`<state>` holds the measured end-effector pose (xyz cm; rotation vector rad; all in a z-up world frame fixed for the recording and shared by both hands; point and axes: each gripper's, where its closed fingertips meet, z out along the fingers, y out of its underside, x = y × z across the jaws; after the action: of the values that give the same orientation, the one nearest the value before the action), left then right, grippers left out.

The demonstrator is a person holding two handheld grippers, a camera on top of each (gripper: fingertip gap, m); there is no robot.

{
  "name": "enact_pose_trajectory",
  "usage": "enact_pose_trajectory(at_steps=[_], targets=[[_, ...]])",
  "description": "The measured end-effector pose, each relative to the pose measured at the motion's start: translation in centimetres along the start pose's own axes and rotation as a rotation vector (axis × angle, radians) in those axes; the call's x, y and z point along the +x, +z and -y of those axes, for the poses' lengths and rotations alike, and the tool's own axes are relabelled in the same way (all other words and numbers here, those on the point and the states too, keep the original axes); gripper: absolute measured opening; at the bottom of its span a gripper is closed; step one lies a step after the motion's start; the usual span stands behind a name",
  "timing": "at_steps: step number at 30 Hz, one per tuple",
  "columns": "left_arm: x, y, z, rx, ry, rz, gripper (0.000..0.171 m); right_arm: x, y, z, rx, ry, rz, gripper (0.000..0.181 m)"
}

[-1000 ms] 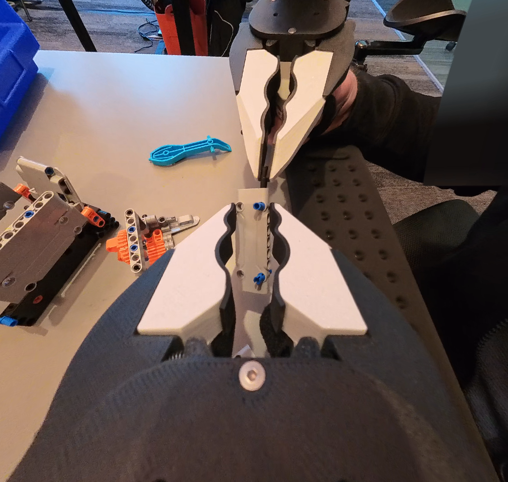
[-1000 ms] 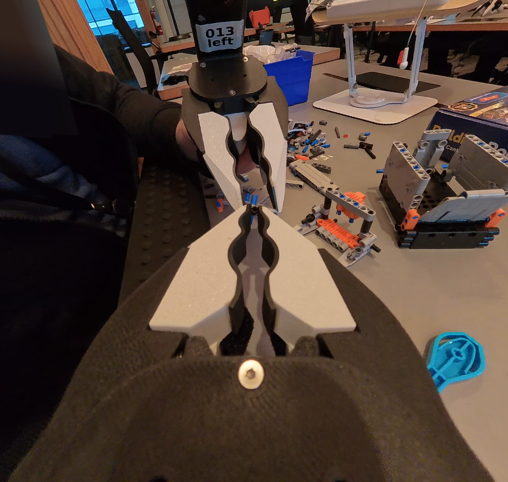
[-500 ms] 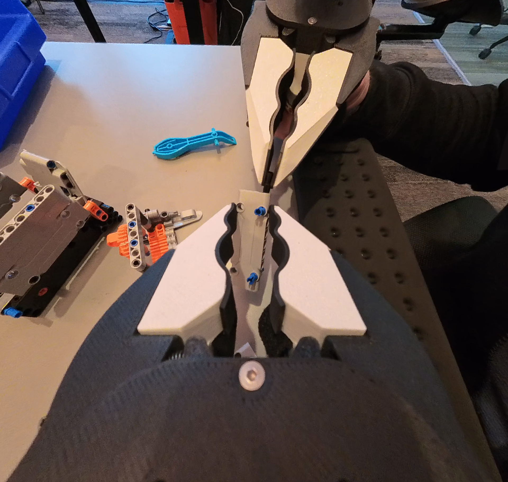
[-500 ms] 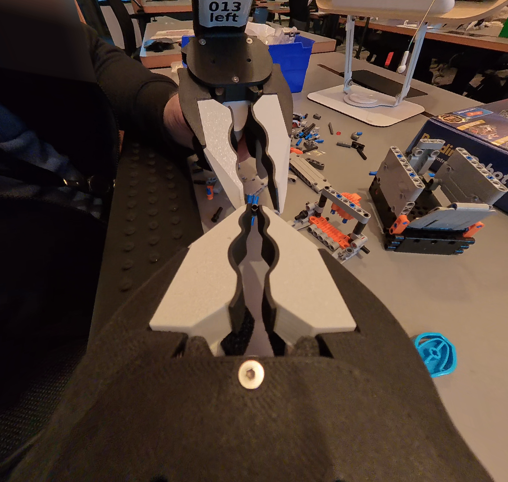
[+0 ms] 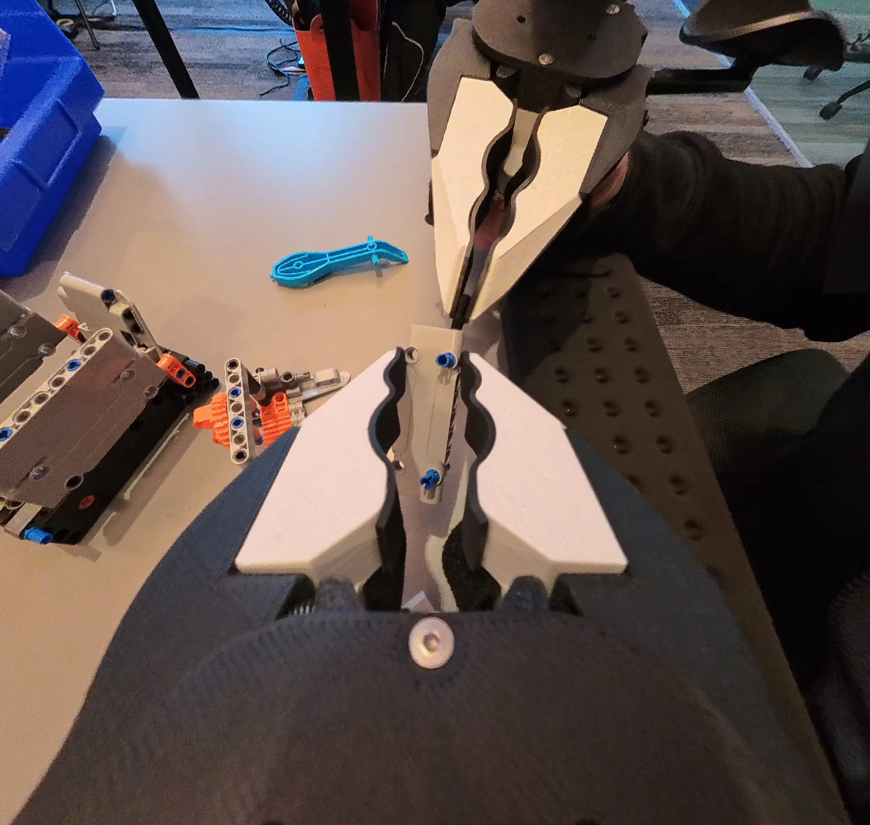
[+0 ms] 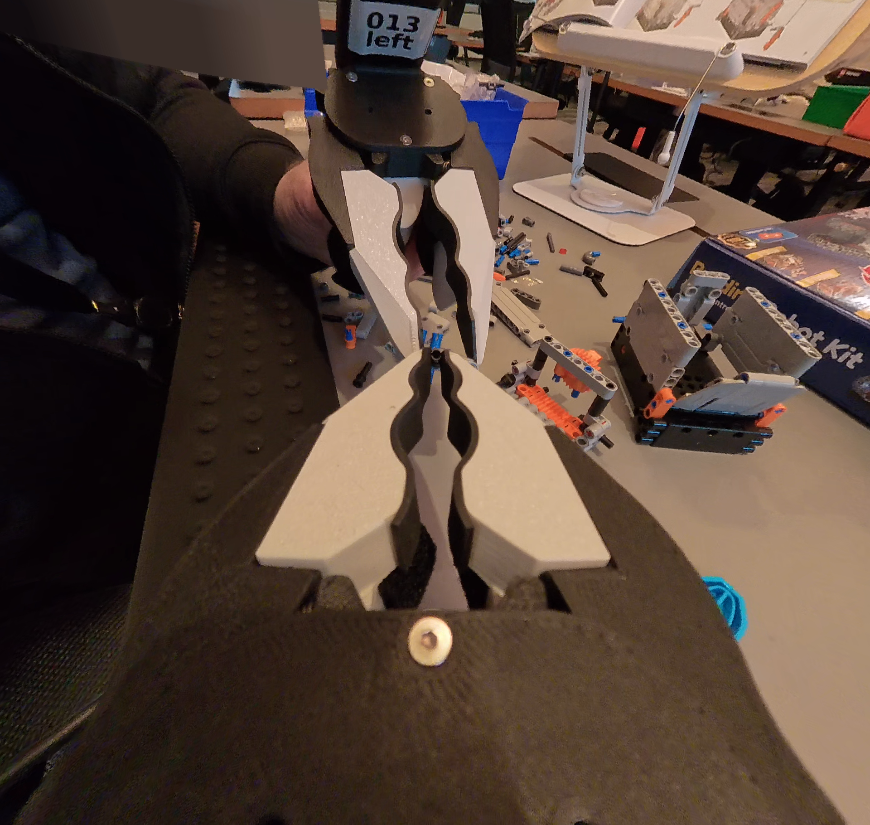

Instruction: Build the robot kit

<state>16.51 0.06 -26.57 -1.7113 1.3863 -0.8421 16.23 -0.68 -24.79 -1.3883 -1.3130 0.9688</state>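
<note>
My left gripper (image 5: 430, 355) is shut on a flat grey panel (image 5: 430, 407) with blue pins (image 5: 445, 358), held lengthwise between its fingers above the table's edge. My right gripper (image 5: 463, 310) faces it tip to tip. It is shut on a small black pin (image 5: 457, 319) that touches the panel's far right corner. In the right wrist view my right gripper (image 6: 437, 355) pinches the black pin (image 6: 437, 358) right against the blue pins (image 6: 435, 338) on the panel end (image 6: 435, 319). The left gripper (image 6: 445, 352) stands opposite, held by a hand.
On the grey table lie a turquoise tool (image 5: 329, 263), an orange and grey assembly (image 5: 254, 407), and a grey and black build (image 5: 70, 425). A blue bin (image 5: 33, 143) stands far left. A black studded mat (image 5: 612, 402) lies along the edge. Loose parts (image 6: 527, 256), a box (image 6: 777, 275) and a book stand (image 6: 612, 213) lie beyond. My two grippers' fingertips are within a few centimetres of each other.
Both grippers stay shut and tip to tip. The right gripper's tip has shifted from the middle of the panel's end to its right corner, and both have tilted slightly.
</note>
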Motion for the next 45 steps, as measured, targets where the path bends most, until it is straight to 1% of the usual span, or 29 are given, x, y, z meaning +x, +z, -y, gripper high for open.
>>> enact_pose_trajectory(at_steps=[3, 11, 14, 17, 21, 24, 26, 31, 36, 39, 43, 45], targets=[[0.2, -0.2, 0.3, 0.018, -0.018, -0.017, 0.02, -0.1, -0.1, 0.4, 0.021, -0.005, 0.004, 0.002], [0.7, -0.7, 1.6, 0.071, -0.018, -0.03, 0.02, -0.4, -0.4, 1.5, 0.096, 0.049, 0.054, 0.002], [0.5, -0.6, 1.2, 0.054, -0.012, -0.02, 0.02, -0.3, -0.2, 1.1, 0.076, 0.047, 0.049, 0.002], [0.3, -0.2, 0.5, -0.001, 0.033, 0.013, 0.02, -0.2, 0.1, 0.5, 0.05, 0.068, 0.054, 0.002], [0.1, -0.5, 0.8, -0.003, 0.015, 0.004, 0.021, 0.3, -0.1, 0.9, 0.074, 0.087, 0.037, 0.003], [0.1, -0.3, 0.2, -0.039, 0.03, 0.019, 0.021, 0.3, -0.3, 1.1, 0.091, 0.091, 0.041, 0.004], [0.1, -0.3, 0.2, -0.034, 0.027, 0.022, 0.021, 0.4, -0.4, 1.0, 0.086, 0.096, 0.037, 0.0], [0.3, -0.2, 0.2, -0.039, 0.05, 0.032, 0.021, 0.1, -0.3, 1.0, 0.082, 0.082, 0.043, 0.0], [0.5, 0.1, 0.0, -0.051, 0.065, 0.039, 0.02, -0.2, 0.5, 0.0, 0.014, 0.058, 0.044, 0.0], [0.5, 0.1, 0.4, -0.033, 0.062, 0.034, 0.021, 0.0, 0.3, 0.4, 0.035, 0.058, 0.033, 0.0], [0.3, 0.0, 0.4, -0.029, 0.047, 0.035, 0.021, 0.9, -1.0, 1.1, 0.106, 0.121, 0.026, 0.0], [0.0, -0.2, 0.5, -0.019, 0.032, 0.037, 0.021, 0.7, -1.0, 0.9, 0.094, 0.125, 0.035, 0.0]])
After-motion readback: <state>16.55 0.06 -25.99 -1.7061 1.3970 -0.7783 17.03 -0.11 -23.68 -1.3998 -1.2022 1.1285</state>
